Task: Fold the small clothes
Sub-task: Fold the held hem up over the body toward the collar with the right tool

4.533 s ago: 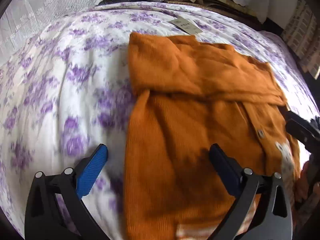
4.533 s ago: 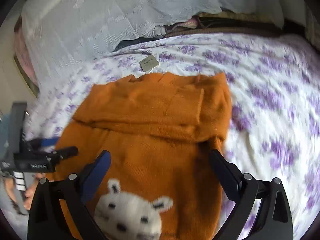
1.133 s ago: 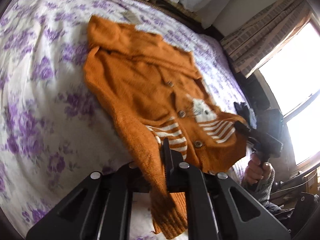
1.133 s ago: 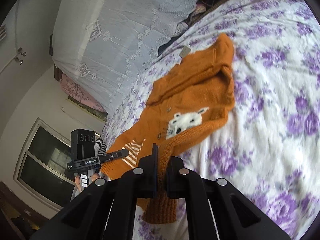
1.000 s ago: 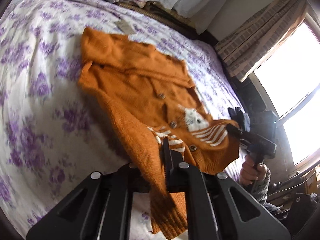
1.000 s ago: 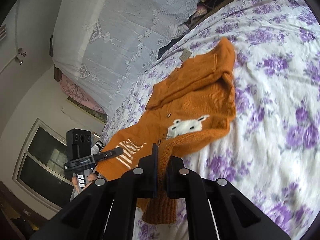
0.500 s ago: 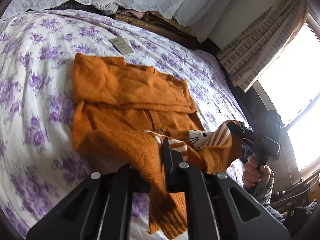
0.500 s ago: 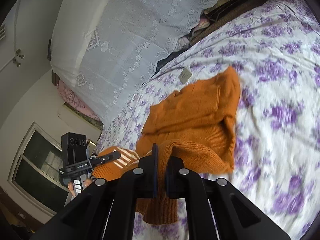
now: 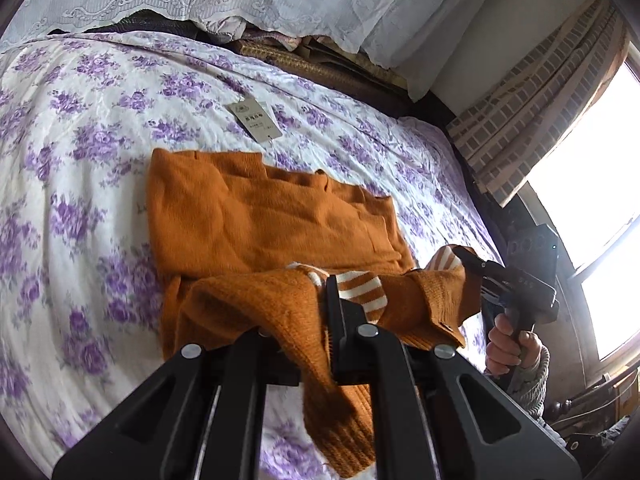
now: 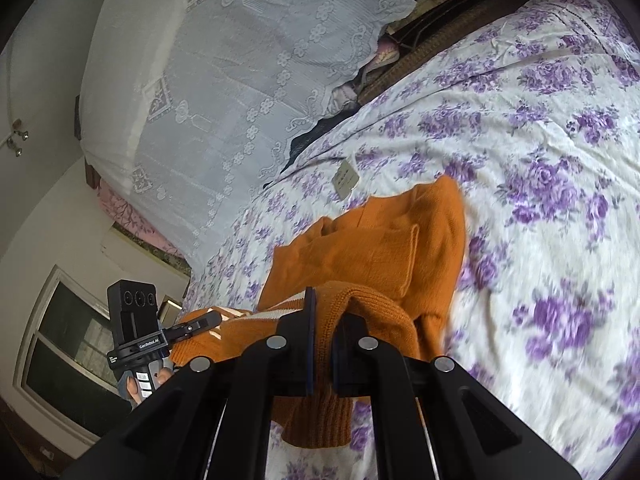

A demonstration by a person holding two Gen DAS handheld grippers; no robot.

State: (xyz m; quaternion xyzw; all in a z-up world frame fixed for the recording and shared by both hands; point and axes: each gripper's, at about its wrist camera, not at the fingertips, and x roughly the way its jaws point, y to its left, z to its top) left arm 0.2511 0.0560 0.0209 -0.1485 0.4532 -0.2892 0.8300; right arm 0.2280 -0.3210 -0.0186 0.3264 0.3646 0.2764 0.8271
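Observation:
A small orange knit cardigan (image 9: 256,216) lies on the bed, its upper half flat with the sleeves folded across. My left gripper (image 9: 326,300) is shut on the left corner of its striped hem (image 9: 362,292) and holds it raised over the lower body. My right gripper (image 10: 324,312) is shut on the other hem corner (image 10: 360,308), also raised. The cardigan (image 10: 384,248) shows in the right wrist view too. Each view shows the other gripper: the right (image 9: 476,264) and the left (image 10: 204,320).
The bed has a white cover with purple flowers (image 9: 80,152). A paper hang tag (image 9: 254,120) lies just beyond the collar. Lace-covered bedding (image 10: 224,80) is piled at the far edge. A curtained window (image 9: 560,120) stands to the right.
Both grippers, open over the flat cardigan 4.5 s ago, have shut on the hem corners, lifted them and carried them forward over the body toward the collar.

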